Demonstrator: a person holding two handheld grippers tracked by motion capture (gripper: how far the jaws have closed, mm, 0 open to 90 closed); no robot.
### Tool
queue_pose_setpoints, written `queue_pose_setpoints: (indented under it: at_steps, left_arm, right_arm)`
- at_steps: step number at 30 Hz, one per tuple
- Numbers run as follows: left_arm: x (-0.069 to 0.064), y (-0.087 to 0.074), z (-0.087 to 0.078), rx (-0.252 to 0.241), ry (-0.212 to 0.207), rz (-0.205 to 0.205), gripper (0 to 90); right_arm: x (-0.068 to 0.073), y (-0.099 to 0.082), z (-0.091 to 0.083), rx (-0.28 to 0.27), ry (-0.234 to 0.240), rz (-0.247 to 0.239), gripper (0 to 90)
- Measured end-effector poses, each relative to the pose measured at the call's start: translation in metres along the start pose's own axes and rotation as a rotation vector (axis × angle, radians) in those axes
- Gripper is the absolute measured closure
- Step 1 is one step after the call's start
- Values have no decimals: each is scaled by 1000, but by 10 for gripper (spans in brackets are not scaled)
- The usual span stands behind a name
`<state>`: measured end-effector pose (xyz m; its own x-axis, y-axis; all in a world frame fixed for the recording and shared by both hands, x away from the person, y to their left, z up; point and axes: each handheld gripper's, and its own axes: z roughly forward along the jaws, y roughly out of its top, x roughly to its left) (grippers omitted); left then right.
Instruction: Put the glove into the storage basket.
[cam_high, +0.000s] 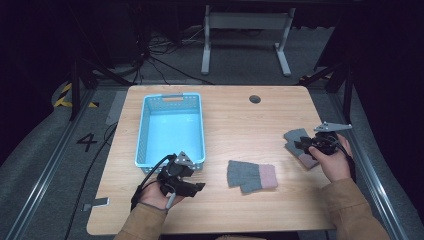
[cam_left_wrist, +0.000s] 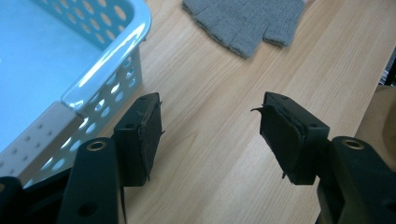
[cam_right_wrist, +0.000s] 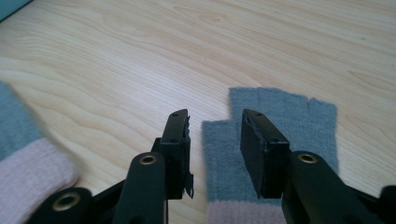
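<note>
A grey fingerless glove with a pink cuff (cam_high: 252, 176) lies flat at the table's front middle, and its finger end (cam_left_wrist: 245, 21) shows at the top of the left gripper view. A second matching glove (cam_high: 296, 140) lies near the right edge. My right gripper (cam_high: 303, 144) is low over this second glove (cam_right_wrist: 289, 126), open with a narrow gap, and the glove's thumb-side edge sits between its jaws. My left gripper (cam_high: 196, 187) hovers by the front right corner of the blue basket (cam_high: 145, 127). It stands wide open (cam_left_wrist: 210, 135) over bare wood, with nothing between its fingers.
The blue perforated basket (cam_left_wrist: 116, 44) holds nothing and sits close to the left gripper's left jaw. A round cable hole (cam_high: 255, 99) marks the far side of the wooden table (cam_high: 235, 125). The first glove's blurred pink cuff (cam_right_wrist: 28, 172) is at the right gripper view's left edge.
</note>
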<state>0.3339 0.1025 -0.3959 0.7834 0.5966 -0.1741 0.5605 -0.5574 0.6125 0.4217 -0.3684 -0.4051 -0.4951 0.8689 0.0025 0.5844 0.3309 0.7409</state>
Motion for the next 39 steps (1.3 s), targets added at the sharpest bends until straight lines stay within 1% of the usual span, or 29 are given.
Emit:
queue_pose_setpoints:
  at_steps: [2,3,6,7,10,12,13,14,16,21,23,24,26,30,33,34,38,39]
  left_arm:
    - [0,-2,-1,0,3,-7,392]
    - [1,-3,-2,-2,2,-7,392]
    - [1,-4,-3,-3,8,-11,393]
    - [1,-5,-4,-9,9,-14,393]
    - [1,-5,-4,-12,10,-15,392]
    - [1,-5,-4,-12,10,-16,392]
    - [1,-5,-4,-12,10,-16,392]
    - [1,-5,-4,-12,12,-14,392]
    - [1,-5,-4,-11,11,-14,392]
    - [1,-4,-4,-8,10,-10,392]
    - [1,-4,-4,-6,8,-11,392]
    - [1,-4,-3,-8,7,-9,392]
    - [0,-4,-3,-8,6,-9,392]
    - [1,-4,-3,-7,6,-9,392]
    - [0,-4,-3,-8,5,-9,392]
    - [0,-4,-3,-8,5,-9,392]
    - [0,-4,-3,-9,7,-8,392]
    - [0,-4,-3,-9,7,-8,392]
  right_arm:
    - [-4,-1,4,7,-17,21,603]
    - [-7,-2,6,12,-26,17,586]
    - [-12,-4,11,25,-37,38,560]
    - [-14,-5,13,31,-46,36,546]
    - [-19,-9,17,34,-67,66,492]
    - [-23,-11,20,42,-86,76,475]
    - [-23,-11,20,42,-86,76,475]
    - [-26,-14,23,54,-103,85,457]
    - [-28,-17,25,78,-116,83,454]
    - [-29,-20,29,98,-134,86,438]
    - [-29,-20,30,103,-139,81,436]
    - [-29,-22,32,114,-148,74,427]
    - [-29,-22,32,114,-150,73,425]
    - [-29,-23,34,121,-148,74,457]
    - [-28,-23,33,126,-141,73,541]
    - [-28,-23,33,128,-140,65,571]
    - [-26,-22,33,133,-131,68,693]
    - [-26,-22,33,133,-131,68,693]
